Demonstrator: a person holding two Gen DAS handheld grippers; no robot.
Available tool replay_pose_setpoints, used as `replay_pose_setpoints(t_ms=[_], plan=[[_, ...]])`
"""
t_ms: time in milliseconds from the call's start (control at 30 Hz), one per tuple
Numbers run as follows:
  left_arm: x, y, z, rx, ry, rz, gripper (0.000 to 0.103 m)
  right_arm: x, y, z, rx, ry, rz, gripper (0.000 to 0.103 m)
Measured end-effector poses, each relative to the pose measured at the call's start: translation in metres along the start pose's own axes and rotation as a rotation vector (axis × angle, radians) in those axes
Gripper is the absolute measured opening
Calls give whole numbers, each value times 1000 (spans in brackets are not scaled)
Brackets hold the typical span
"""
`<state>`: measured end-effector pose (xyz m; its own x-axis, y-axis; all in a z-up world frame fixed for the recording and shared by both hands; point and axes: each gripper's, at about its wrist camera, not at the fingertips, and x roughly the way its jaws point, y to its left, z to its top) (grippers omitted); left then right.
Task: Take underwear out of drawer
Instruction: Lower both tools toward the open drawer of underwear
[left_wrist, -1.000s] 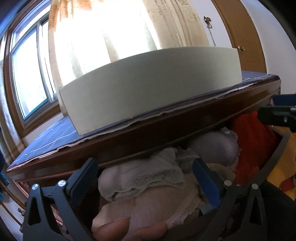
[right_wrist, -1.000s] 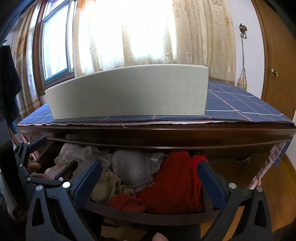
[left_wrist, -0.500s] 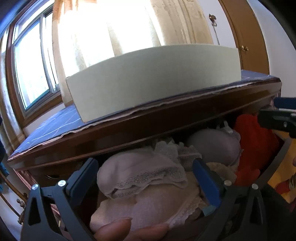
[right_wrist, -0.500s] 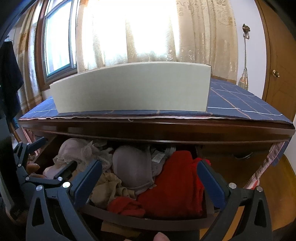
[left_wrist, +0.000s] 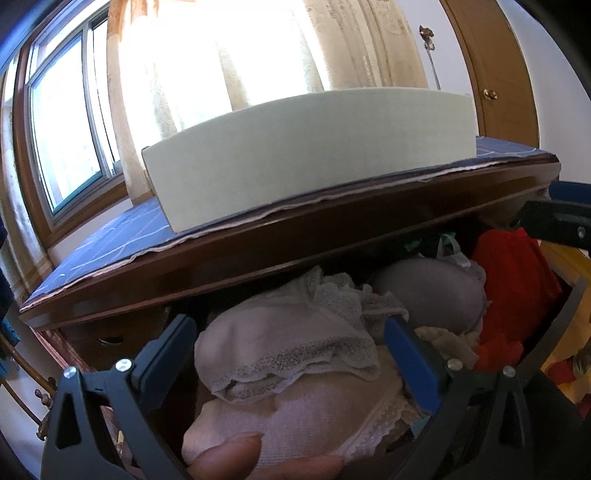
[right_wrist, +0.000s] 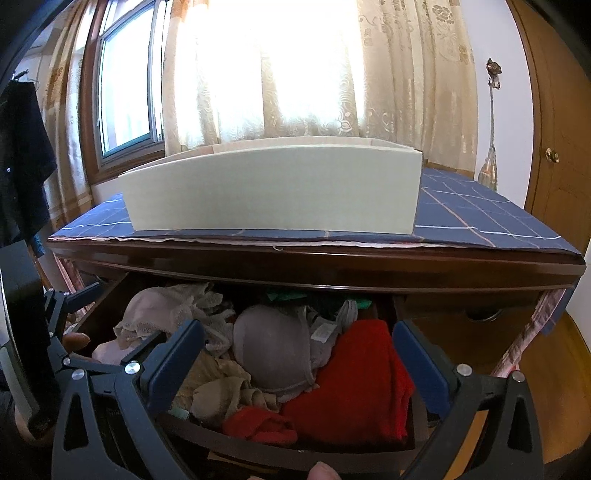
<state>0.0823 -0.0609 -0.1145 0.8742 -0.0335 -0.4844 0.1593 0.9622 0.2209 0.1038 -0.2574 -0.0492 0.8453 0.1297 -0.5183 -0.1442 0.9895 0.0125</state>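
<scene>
**Both grippers spread wide over the open drawer**

We see our left gripper with its jaws far apart, holding nothing; the pale pink lace underwear lies between and just beyond its blue pads, and we cannot tell whether either pad touches the cloth. A fingertip shows at the bottom edge of that view.

Our right gripper is likewise spread wide and empty, hanging above the front of the drawer. Between its fingers lie a grey bra, a red garment and a beige piece. The pink underwear sits at the drawer's left end, with the left gripper just beside it in the right wrist view.

The drawer is pulled out under the dark wooden dresser top, whose edge overhangs the back of the clothes. On top lie a blue checked cloth and a pale open box. The space above the drawer's front half is open; its back is tight under the overhang.
</scene>
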Motion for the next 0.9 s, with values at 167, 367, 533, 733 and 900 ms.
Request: replay_pose_setpoints(t_ms=[167, 367, 533, 733, 900], plan=[[-2, 3, -2, -9, 19, -18, 103, -3, 1, 0, -2, 1, 4, 103], [-1, 7, -1, -9, 42, -30, 103, -6, 5, -1, -12, 1, 3, 103], [2, 13, 1, -35, 73, -43, 103, -8, 8, -4, -20, 8, 10, 103], [2, 12, 3, -18, 85, -40, 103, -10, 12, -16, -37, 34, 19, 103], [2, 14, 4, -27, 91, -37, 103, -13, 10, -19, -32, 32, 16, 103]])
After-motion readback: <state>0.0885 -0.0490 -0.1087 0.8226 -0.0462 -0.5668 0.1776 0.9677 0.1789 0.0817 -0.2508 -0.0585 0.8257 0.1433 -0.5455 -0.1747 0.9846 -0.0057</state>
